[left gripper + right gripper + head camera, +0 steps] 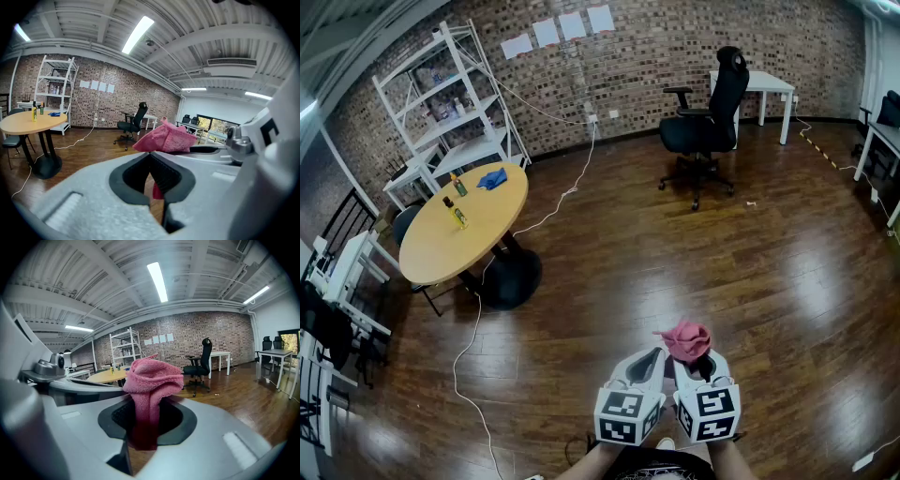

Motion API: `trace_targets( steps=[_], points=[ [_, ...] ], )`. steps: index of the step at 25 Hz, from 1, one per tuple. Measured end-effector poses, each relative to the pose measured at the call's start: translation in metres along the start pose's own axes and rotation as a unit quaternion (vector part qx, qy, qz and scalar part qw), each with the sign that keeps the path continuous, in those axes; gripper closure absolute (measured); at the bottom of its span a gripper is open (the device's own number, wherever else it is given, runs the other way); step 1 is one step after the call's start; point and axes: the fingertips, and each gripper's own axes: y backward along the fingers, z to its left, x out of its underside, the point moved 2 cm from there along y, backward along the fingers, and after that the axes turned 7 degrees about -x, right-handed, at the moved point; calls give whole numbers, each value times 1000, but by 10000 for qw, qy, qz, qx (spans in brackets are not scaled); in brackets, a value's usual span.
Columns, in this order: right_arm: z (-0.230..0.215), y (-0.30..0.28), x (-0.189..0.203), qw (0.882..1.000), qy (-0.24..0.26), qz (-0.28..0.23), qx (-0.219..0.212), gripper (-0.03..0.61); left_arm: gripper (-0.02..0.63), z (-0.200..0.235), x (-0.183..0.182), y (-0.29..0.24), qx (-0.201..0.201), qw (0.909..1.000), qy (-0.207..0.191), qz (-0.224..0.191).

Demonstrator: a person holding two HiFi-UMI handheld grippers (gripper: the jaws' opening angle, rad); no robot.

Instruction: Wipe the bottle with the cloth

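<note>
Both grippers are held side by side low over the wooden floor, far from the round wooden table [431, 251]. My right gripper [694, 364] is shut on a bunched pink cloth [685, 338]; in the right gripper view that cloth [151, 380] stands up from between the jaws of the right gripper [144, 430]. My left gripper [647, 364] is shut with nothing in it, as the left gripper view shows the left gripper [157, 180] with its pads together. Two small bottles [457, 215] [458, 185] stand upright on the table beside a blue cloth [491, 178].
A black office chair [705, 122] stands mid-room by a white desk [766, 84]. White shelving [455, 89] leans against the brick wall behind the table. A white cable [472, 349] trails across the floor. More chairs and racks crowd the left edge [337, 281].
</note>
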Motion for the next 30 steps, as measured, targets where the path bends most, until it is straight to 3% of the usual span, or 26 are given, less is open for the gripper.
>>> trace_targets(
  steps=[10,22,30],
  points=[
    [-27,-68,-23,9998,101,118,114,476,611,38,-27,-59,164,9998,93,-54],
    [-42,-239,-93,9989,140,271,351,476,611,169,-106,-172,458,9989,104,-14],
    [-45,-325,-130,9985,217,283,406,474,611,245,-149,-218,425,9989,198,-61]
  ],
)
